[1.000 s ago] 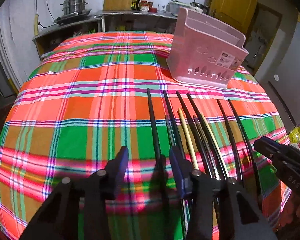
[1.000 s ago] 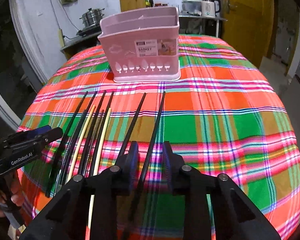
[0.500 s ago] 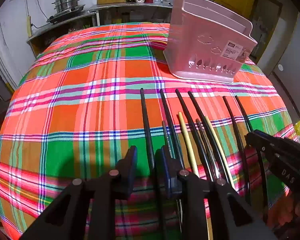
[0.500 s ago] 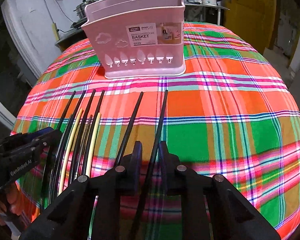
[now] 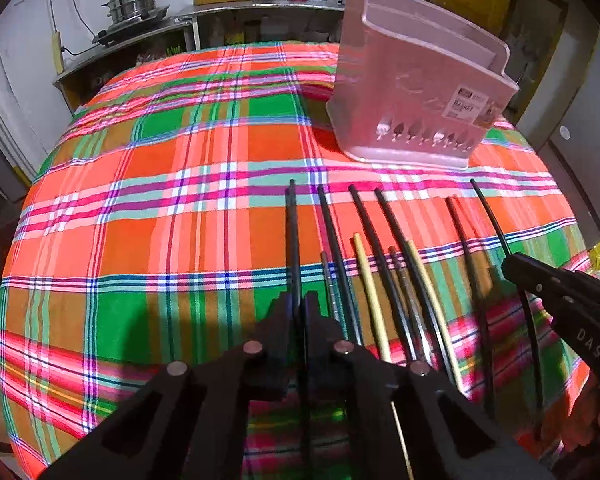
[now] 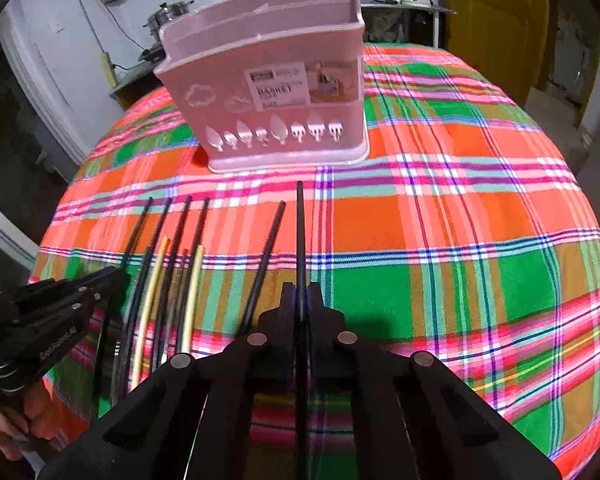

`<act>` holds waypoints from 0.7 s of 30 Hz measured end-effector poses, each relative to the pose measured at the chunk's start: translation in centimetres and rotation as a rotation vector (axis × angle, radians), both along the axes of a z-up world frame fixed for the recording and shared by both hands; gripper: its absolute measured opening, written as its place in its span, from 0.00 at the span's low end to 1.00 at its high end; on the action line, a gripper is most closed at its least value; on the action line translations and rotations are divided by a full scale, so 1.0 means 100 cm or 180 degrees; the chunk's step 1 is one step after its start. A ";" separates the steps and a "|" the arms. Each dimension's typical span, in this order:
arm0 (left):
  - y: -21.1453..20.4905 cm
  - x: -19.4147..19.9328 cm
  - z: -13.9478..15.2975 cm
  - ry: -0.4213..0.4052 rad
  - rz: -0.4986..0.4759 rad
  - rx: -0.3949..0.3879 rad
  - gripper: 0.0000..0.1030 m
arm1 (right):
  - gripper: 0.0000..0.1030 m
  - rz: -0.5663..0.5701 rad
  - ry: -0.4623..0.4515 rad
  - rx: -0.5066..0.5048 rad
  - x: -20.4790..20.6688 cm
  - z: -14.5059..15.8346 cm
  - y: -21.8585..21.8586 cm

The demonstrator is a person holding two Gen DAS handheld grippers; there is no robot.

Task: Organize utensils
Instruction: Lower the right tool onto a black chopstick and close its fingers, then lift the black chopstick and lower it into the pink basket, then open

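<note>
A: What is the pink basket [image 6: 276, 92] holding?

B: Its inside is hidden from both cameras. It is standing upright on the plaid tablecloth [image 5: 160, 208], just beyond the row of chopsticks [image 5: 384, 280].

A: And the tongs?

B: The left gripper [image 5: 299, 308] has just been closing and is now pinching the leftmost black chopstick [image 5: 294, 240]. The right gripper [image 6: 300, 300] has been closing too and is clamping the rightmost black chopstick [image 6: 300, 232].

The pink basket [image 6: 268, 92] stands upright beyond the row of chopsticks [image 6: 168, 280], with a bare strip of plaid tablecloth [image 6: 440, 240] between them. Right of the basket the cloth lies open; left of it, too.
</note>
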State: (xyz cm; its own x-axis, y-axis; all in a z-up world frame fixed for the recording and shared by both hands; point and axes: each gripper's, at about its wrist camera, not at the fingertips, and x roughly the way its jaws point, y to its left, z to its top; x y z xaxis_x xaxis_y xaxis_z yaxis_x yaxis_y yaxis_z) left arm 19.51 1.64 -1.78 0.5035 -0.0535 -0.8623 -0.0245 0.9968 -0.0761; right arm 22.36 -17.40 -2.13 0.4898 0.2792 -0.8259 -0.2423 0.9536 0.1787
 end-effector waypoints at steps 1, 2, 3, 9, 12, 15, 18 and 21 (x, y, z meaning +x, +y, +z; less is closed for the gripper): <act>0.000 -0.001 0.004 -0.0029 -0.0011 -0.0011 0.06 | 0.05 0.0003 -0.0017 0.0014 0.000 0.003 0.000; 0.000 -0.003 0.008 -0.0062 -0.0022 -0.0019 0.06 | 0.05 0.0007 -0.0049 0.0043 -0.001 0.007 -0.001; 0.000 -0.004 0.014 -0.0101 -0.0035 -0.0027 0.06 | 0.05 0.0007 -0.0079 0.0069 -0.002 0.011 -0.002; 0.002 -0.015 0.051 -0.0362 -0.0089 -0.0094 0.06 | 0.05 0.0002 -0.0276 0.0212 -0.008 0.038 -0.012; 0.005 -0.020 0.069 -0.0495 -0.0113 -0.0152 0.06 | 0.05 -0.0003 -0.0377 0.0258 -0.012 0.052 -0.015; 0.008 -0.024 0.083 -0.0589 -0.0138 -0.0214 0.06 | 0.05 0.0003 -0.0471 0.0300 -0.015 0.065 -0.019; 0.009 -0.029 0.098 -0.0687 -0.0166 -0.0266 0.06 | 0.05 0.0010 -0.0558 0.0336 -0.020 0.077 -0.022; 0.008 -0.032 0.108 -0.0755 -0.0199 -0.0286 0.06 | 0.05 0.0028 -0.0643 0.0372 -0.023 0.087 -0.026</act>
State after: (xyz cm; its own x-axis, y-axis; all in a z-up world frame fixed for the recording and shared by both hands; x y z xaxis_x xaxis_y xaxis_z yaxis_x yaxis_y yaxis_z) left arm 16.31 2.45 9.07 0.6844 -0.1620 -0.7109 0.0661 0.9848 -0.1608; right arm 20.01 -19.96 6.58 0.6389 0.3722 -0.6732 -0.2925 0.9270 0.2349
